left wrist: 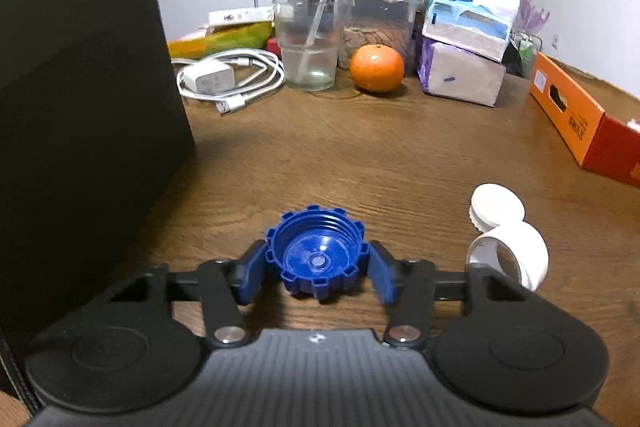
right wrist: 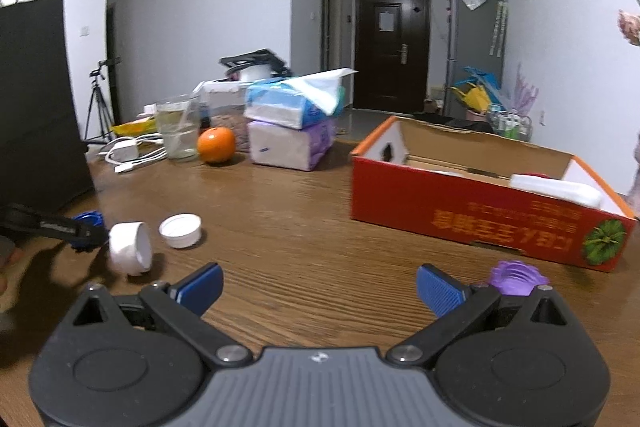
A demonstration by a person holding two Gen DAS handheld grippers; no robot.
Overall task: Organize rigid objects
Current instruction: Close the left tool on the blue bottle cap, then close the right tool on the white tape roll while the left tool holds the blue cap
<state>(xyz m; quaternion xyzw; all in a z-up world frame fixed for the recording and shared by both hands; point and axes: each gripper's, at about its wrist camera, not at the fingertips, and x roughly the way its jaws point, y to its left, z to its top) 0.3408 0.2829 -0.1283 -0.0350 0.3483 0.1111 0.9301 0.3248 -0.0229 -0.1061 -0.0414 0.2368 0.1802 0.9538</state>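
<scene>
My left tool (left wrist: 318,269) clasps the blue notched cap (left wrist: 316,253), pads against both its sides, on the wooden tabletop (left wrist: 360,155). My right tool (right wrist: 320,287) hangs released, with nothing between its pads. A purple cap (right wrist: 518,281) lies just beside its right finger, near the orange box (right wrist: 472,215).

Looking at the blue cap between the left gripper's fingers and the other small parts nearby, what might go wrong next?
1. The blue cap has a notched rim; the pads of the left gripper sit at its sides, so it may twist or slip out on lifting.
2. The white ring lies close beside the left gripper and may get knocked away.
3. The purple cap sits just outside the open right gripper and could be pushed along the table.
</scene>
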